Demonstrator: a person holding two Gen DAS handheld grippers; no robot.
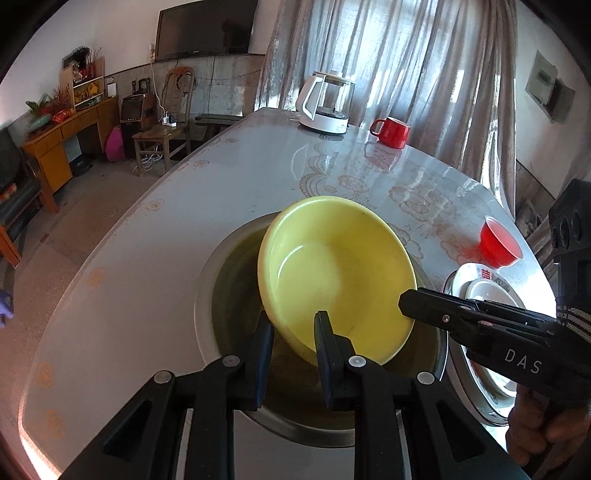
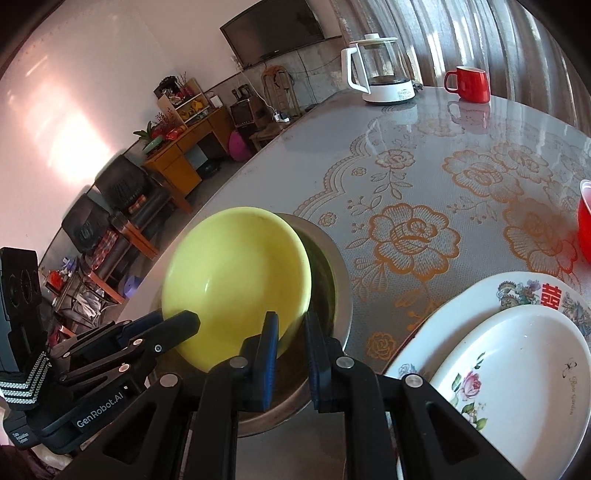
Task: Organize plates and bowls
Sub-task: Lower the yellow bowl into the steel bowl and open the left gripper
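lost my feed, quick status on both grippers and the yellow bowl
Left gripper and right gripper both shut on yellow bowl rim. Bowl tilted over steel basin. Stacked plates beside it, nothing in the way.

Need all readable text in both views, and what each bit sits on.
"DAS": right gripper body, left wrist view.
"GenRobot.AI": left gripper body, right wrist view.
Red double-happiness character "囍": rim of the patterned plate.
Cursive on the white rose plate, seemingly "Rose garden": too small to be sure.
Print on the kettle base: too small to read.
Logo under the TV screen: blurred.
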